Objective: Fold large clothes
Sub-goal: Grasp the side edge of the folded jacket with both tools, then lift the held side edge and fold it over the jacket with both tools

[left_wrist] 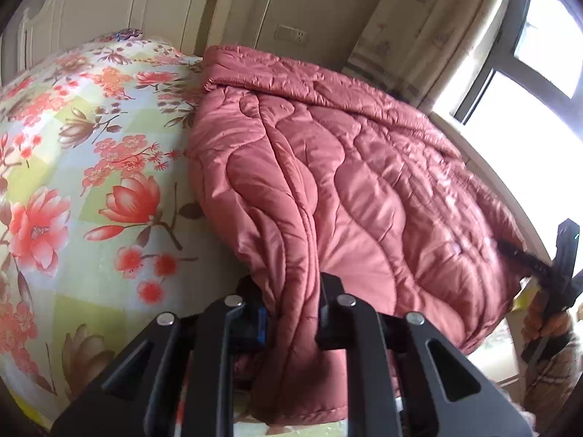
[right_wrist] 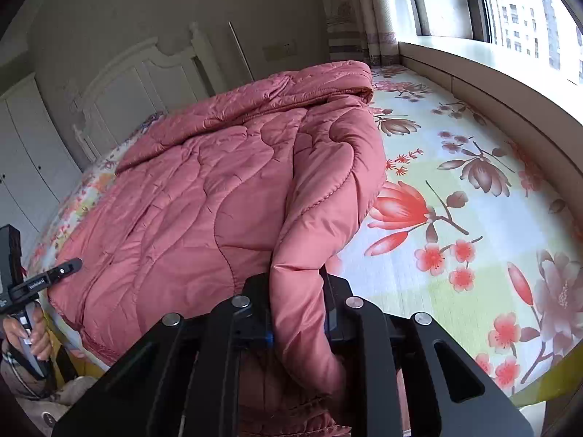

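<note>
While both grippers are clamped on the near edge of the quilted coat (left_wrist: 328,189), the step in hand looks like the start of a fold: corners taken, nothing carried over yet.

- Left gripper (left_wrist: 291,313): jaws pinched together on a bunched fold of pink fabric at the near left corner.
- Right gripper (right_wrist: 297,309): jaws closed on the near right corner, fabric gathered between them and hanging below.
- Coat: pink, satiny, wavy quilting lines, puffy. Lies spread on the flowered bed sheet (left_wrist: 91,182), far end rumpled towards the headboard (right_wrist: 138,80), near edge at the foot of the bed.

Next move, as I judge it: lift both corners together and carry them evenly towards the far end. Slippery, thick fabric; grip could slide, so keep both sides level.
</note>
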{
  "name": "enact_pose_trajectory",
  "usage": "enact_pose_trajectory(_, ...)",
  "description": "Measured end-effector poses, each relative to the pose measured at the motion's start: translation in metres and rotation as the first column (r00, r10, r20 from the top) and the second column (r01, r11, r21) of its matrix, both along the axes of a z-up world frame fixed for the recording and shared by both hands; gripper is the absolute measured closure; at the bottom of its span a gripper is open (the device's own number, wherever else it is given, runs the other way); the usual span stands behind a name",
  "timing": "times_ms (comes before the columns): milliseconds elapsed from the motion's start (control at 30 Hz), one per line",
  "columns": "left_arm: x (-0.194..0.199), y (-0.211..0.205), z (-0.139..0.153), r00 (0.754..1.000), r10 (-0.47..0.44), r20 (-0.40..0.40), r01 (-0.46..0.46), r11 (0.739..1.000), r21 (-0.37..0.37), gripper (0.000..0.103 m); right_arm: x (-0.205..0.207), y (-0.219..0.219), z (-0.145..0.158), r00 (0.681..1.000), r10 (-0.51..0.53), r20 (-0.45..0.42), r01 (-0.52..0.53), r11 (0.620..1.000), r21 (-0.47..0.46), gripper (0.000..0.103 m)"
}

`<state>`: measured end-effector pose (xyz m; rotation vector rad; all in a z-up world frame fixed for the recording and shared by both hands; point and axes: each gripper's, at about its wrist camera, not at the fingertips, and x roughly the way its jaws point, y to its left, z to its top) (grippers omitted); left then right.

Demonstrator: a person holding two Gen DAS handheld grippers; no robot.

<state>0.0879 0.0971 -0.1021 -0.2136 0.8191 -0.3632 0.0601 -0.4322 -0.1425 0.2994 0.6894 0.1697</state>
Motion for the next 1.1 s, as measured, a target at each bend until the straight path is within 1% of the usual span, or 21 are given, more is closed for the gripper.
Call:
enact_pose_trajectory(33, -0.001, 0.007, 0.004, 1.000, 0.005, 0.004, -0.005, 0.999, -0.044, 0.089, -0.001, -0.004, 0.001, 1.000, 0.003, 0.007, -0.003, 0.999, 0.033, 0.086)
enact_pose_trajectory(67, -0.003, 0.011, 0.007, 1.000, 0.011, 0.007, -0.010, 0.997, -0.070, 0.089, -0.003, -0.007, 0.003, 1.000, 0.004, 0.010, -0.004, 0.998, 0.058, 0.086)
enact_pose_trajectory(100, -0.006, 0.019, 0.013, 1.000, 0.013, 0.009, -0.012, 0.993, -0.116, 0.089, -0.006, -0.011, 0.006, 1.000, 0.008, 0.015, -0.009, 0.996, 0.088, 0.087)
enact_pose_trajectory(133, -0.009, 0.023, 0.018, 1.000, 0.011, 0.012, -0.009, 0.990, -0.142, 0.089, -0.008, -0.011, 0.009, 1.000, 0.014, 0.022, -0.016, 0.995, 0.102, 0.087)
enact_pose_trajectory(200, -0.019, 0.032, 0.030, 0.999, 0.001, 0.034, 0.005, 0.982, -0.188, 0.089, -0.020, -0.006, 0.024, 0.997, 0.050, 0.050, -0.055, 0.993, 0.107, 0.088)
enact_pose_trajectory(267, -0.039, 0.044, 0.042, 0.998, -0.007, 0.064, 0.021, 0.973, -0.229, 0.089, -0.033, -0.001, 0.039, 0.993, 0.087, 0.082, -0.095, 0.990, 0.102, 0.088)
enact_pose_trajectory(400, -0.081, 0.070, 0.052, 0.996, -0.003, 0.092, 0.028, 0.961, -0.274, 0.089, -0.069, 0.010, 0.064, 0.976, 0.164, 0.143, -0.181, 0.976, 0.121, 0.088)
enact_pose_trajectory(467, -0.107, 0.083, 0.056, 0.995, 0.005, 0.100, 0.026, 0.952, -0.305, 0.089, -0.088, 0.014, 0.070, 0.968, 0.200, 0.154, -0.219, 0.968, 0.123, 0.088)
enact_pose_trajectory(567, -0.147, 0.100, 0.067, 0.992, 0.008, 0.123, 0.038, 0.931, -0.363, 0.089, -0.125, 0.017, 0.077, 0.956, 0.238, 0.171, -0.261, 0.958, 0.123, 0.089)
enact_pose_trajectory(600, -0.161, 0.104, 0.077, 0.989, 0.006, 0.150, 0.052, 0.924, -0.378, 0.089, -0.135, 0.016, 0.080, 0.953, 0.240, 0.183, -0.265, 0.956, 0.127, 0.089)
enact_pose_trajectory(667, -0.176, 0.107, 0.093, 0.979, 0.005, 0.202, 0.075, 0.918, -0.388, 0.089, -0.157, 0.010, 0.095, 0.944, 0.233, 0.234, -0.271, 0.951, 0.147, 0.089)
enact_pose_trajectory(733, -0.181, 0.108, 0.111, 0.964, 0.002, 0.265, 0.103, 0.919, -0.381, 0.089, -0.172, 0.005, 0.115, 0.930, 0.213, 0.299, -0.269, 0.950, 0.159, 0.089)
enact_pose_trajectory(767, -0.179, 0.108, 0.116, 0.961, 0.009, 0.277, 0.099, 0.922, -0.374, 0.089, -0.172, 0.005, 0.123, 0.924, 0.211, 0.319, -0.271, 0.950, 0.156, 0.089)
enact_pose_trajectory(800, -0.174, 0.109, 0.119, 0.963, 0.021, 0.268, 0.089, 0.916, -0.391, 0.089, -0.172, 0.006, 0.131, 0.918, 0.210, 0.337, -0.270, 0.952, 0.144, 0.089)
enact_pose_trajectory(867, -0.159, 0.112, 0.126, 0.970, 0.012, 0.242, 0.100, 0.890, -0.445, 0.089, -0.165, 0.010, 0.142, 0.915, 0.203, 0.349, -0.266, 0.953, 0.144, 0.089)
enact_pose_trajectory(900, -0.142, 0.111, 0.136, 0.972, 0.009, 0.233, 0.100, 0.886, -0.453, 0.089, -0.160, 0.013, 0.147, 0.914, 0.200, 0.352, -0.262, 0.955, 0.139, 0.089)
enact_pose_trajectory(933, -0.123, 0.109, 0.148, 0.971, 0.016, 0.238, 0.094, 0.891, -0.444, 0.088, -0.150, 0.016, 0.154, 0.914, 0.196, 0.355, -0.256, 0.958, 0.129, 0.089)
enact_pose_trajectory(1000, -0.087, 0.106, 0.166, 0.970, 0.040, 0.238, 0.070, 0.898, -0.435, 0.088, -0.112, 0.019, 0.175, 0.921, 0.186, 0.341, -0.236, 0.965, 0.111, 0.089)
enact_pose_trajectory(1067, -0.029, 0.103, 0.182, 0.981, 0.062, 0.182, 0.029, 0.888, -0.459, 0.085, -0.064, 0.021, 0.189, 0.939, 0.152, 0.307, -0.194, 0.975, 0.112, 0.089)
enact_pose_trajectory(1100, 0.008, 0.101, 0.187, 0.986, 0.093, 0.142, -0.017, 0.888, -0.460, 0.080, -0.038, 0.019, 0.195, 0.948, 0.124, 0.294, -0.164, 0.980, 0.116, 0.089)
